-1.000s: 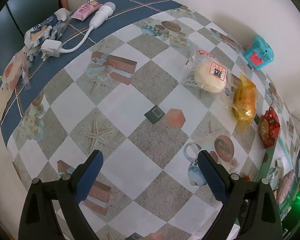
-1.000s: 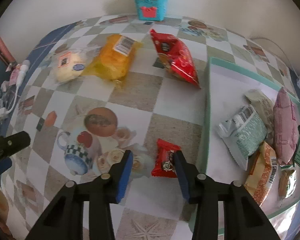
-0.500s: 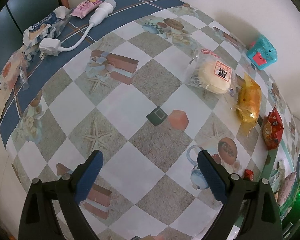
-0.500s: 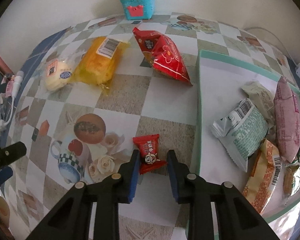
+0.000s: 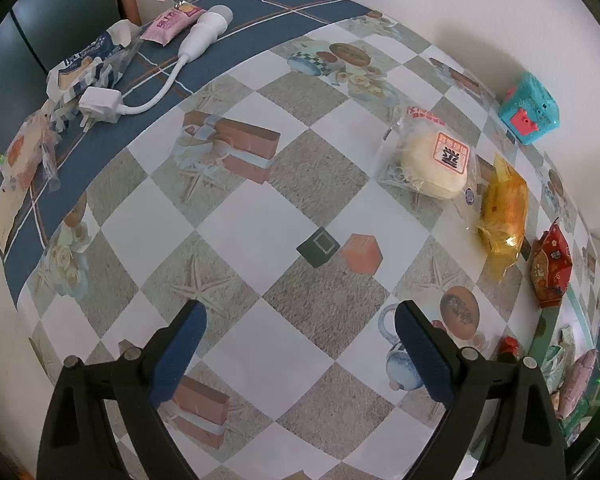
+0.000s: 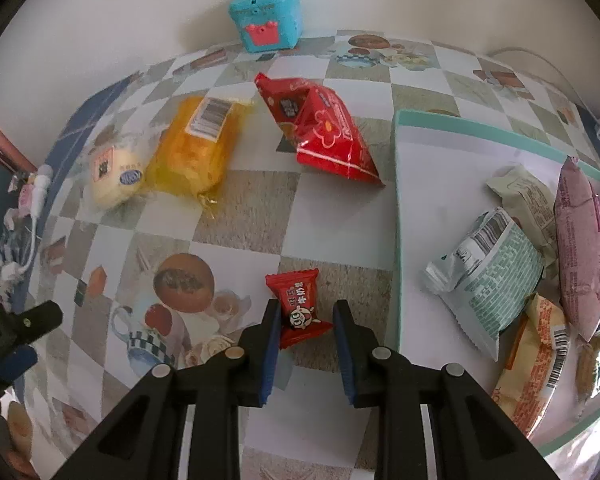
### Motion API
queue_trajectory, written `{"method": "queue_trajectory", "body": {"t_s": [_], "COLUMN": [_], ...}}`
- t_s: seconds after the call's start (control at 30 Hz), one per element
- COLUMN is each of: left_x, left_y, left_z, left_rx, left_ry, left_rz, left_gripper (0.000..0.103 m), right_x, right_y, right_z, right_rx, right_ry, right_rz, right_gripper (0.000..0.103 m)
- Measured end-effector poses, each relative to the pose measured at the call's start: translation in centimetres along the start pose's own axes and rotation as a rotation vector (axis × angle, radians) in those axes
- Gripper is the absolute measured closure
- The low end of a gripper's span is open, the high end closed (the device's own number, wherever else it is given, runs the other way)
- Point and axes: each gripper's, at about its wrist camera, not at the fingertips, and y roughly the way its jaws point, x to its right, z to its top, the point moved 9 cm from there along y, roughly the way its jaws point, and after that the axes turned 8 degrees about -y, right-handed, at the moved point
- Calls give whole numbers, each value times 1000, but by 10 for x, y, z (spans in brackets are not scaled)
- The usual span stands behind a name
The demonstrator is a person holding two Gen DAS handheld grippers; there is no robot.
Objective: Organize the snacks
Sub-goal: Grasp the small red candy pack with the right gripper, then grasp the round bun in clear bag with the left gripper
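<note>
A small red candy packet (image 6: 298,306) lies on the checked tablecloth between the jaws of my right gripper (image 6: 306,316); the left pad touches it, the right pad stands a little off. A green-rimmed white tray (image 6: 396,216) to its right holds several snack packets. A red bag (image 6: 320,132), an orange bag (image 6: 196,148) and a wrapped bun (image 6: 114,174) lie farther back. My left gripper (image 5: 298,322) is open and empty above the tablecloth; the bun (image 5: 434,166), orange bag (image 5: 502,210) and red bag (image 5: 550,270) show at its right.
A turquoise toy box (image 6: 266,28) stands by the wall. A white charger with cable (image 5: 140,92), a pink tube (image 5: 172,24) and wrappers (image 5: 88,64) lie at the table's far left edge. The left gripper shows at the right wrist view's left edge (image 6: 16,328).
My right gripper has narrowed around the small red candy packet, which now sits farther from the tray. The left gripper drew back a little and stayed open.
</note>
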Motion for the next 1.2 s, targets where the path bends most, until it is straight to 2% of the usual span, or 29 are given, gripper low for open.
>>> {"method": "queue_trajectory", "body": {"t_s": [0.4,0.57,0.63,0.7,0.83,0.9,0.97,1.1,1.2], "left_x": [7,28,41,51,78,90,106,120,124], "left_y": [0,2,0,0,6,8,12,36,47], "left_z": [0,7,16,23,48,59,69,81,86], "left_rx": [-13,-38,-21,-14,-46,-31,2,-38,-40], "left_ry": [11,45,85,123,138,145,216,238,252], "left_rz": [-11,-86,-131,-141,-201,-190,-156,-120,-86], "left_gripper": [8,8,8,8,8,8,8,8,8], "right_x": [5,9,11,15,23,25,27,34,37], "right_y": [-28,-40,-45,-51,-59,-61,-61,-56,-51], "right_z": [17,31,38,46,59,64,66,69,69], "right_rx": [77,131,158,185,222,233,239,239,229], "right_ry": [32,30,17,13,39,41,46,69,80], "right_rz": [30,24,16,-1,14,6,6,18,28], "right_gripper": [75,75,75,75,75,75,75,75,75]}}
